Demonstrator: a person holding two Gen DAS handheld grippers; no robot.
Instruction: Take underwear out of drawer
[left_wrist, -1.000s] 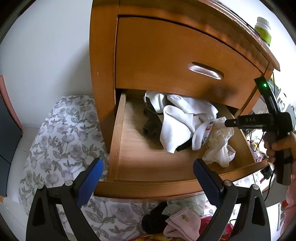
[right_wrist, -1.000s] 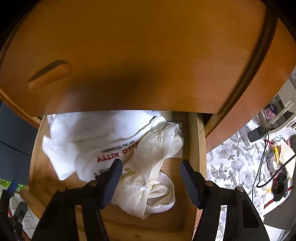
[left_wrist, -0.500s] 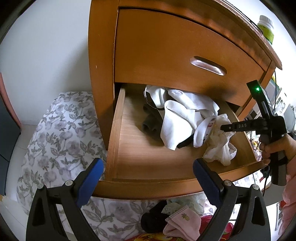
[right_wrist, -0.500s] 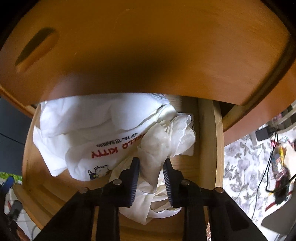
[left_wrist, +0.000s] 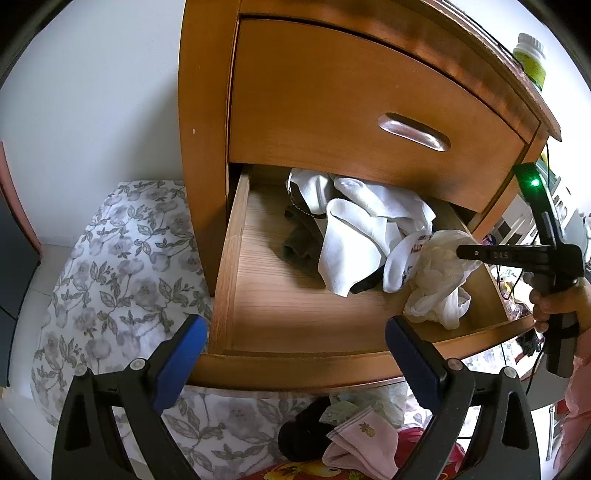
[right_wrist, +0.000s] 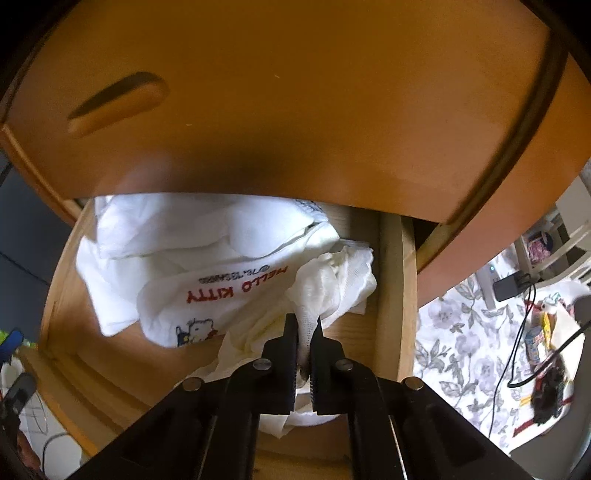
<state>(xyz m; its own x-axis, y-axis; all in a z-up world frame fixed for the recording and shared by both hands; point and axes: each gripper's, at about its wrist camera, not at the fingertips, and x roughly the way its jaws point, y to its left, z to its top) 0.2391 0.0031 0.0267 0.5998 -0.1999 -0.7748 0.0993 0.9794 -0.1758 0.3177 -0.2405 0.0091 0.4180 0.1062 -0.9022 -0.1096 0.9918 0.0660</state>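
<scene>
The right hand-held gripper (right_wrist: 303, 325) has just closed and pinches a fold of the crumpled cream-white underwear (right_wrist: 332, 280), which lies at the right side of the open wooden drawer (left_wrist: 236, 258). The grasp looks made; next, a lift clear of the drawer front. The left hand-held gripper (left_wrist: 295, 347) hangs spread, empty.

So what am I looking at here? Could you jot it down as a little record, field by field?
place: wooden nightstand, lower drawer pulled open
in drawer: white clothes pile, dark garment
right gripper: just closed, pinching the cream underwear
underwear position: at the drawer's right side, not lifted out yet
left gripper: open, empty, in front of the drawer
below drawer: pink socks on floral sheet
</scene>
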